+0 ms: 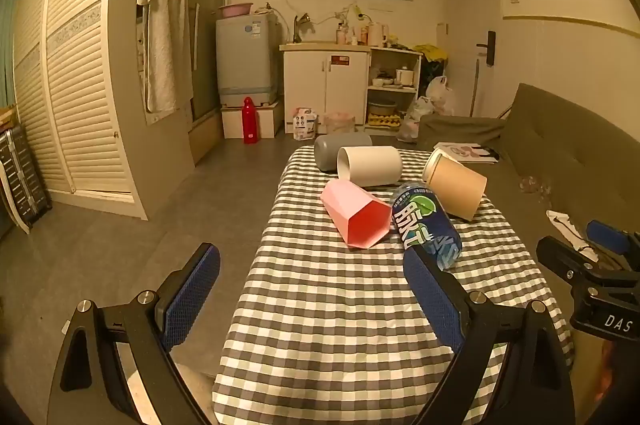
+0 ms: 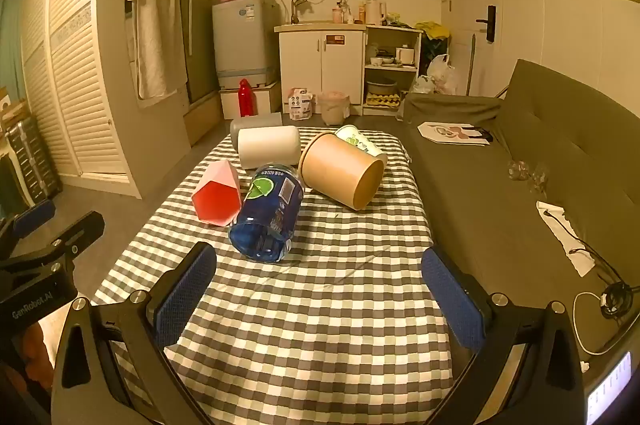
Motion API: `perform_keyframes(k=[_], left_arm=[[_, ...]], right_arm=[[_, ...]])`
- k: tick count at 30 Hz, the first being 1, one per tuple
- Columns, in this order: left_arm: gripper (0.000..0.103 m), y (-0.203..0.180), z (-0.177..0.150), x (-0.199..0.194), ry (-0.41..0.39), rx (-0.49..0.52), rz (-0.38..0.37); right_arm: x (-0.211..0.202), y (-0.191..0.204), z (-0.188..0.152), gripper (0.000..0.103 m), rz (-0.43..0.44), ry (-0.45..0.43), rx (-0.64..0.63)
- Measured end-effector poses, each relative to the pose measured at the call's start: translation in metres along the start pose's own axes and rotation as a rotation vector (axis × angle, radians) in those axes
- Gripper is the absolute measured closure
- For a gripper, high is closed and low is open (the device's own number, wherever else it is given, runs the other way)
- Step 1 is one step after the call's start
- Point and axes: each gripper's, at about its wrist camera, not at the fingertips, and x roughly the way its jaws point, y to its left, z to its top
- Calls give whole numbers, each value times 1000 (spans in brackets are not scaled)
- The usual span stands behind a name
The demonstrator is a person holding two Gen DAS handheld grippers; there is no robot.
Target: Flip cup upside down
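Observation:
Several cups lie on their sides on the checked tablecloth [image 1: 340,305] [image 2: 320,305]. A pink hexagonal cup [image 1: 356,219] [image 2: 218,195] points its mouth toward me. Beside it lie a blue cut-bottle cup [image 1: 426,225] [image 2: 270,211], a tan paper cup [image 1: 456,191] [image 2: 340,171], a white cup [image 1: 370,165] [image 2: 269,146] and a grey cup [image 1: 340,149] [image 2: 256,123]. A printed paper cup [image 2: 360,141] lies behind the tan one. My left gripper [image 1: 312,295] is open and empty, short of the cups. My right gripper [image 2: 320,295] is open and empty, near the blue cup.
A dark green sofa [image 2: 540,177] runs along the table's right side, with papers [image 2: 456,133] and cables [image 2: 608,297] on it. Bare floor [image 1: 160,225] lies left of the table. Kitchen cabinets [image 1: 326,85] and a washing machine [image 1: 246,59] stand at the back.

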Motion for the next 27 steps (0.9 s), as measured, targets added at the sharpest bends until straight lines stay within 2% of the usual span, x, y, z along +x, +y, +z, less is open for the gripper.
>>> perform_keyframes(k=[27], left_arm=[[7,4,-3,3,-5,-2,6]], right_arm=[[0,0,1,0,-2,7,-5]])
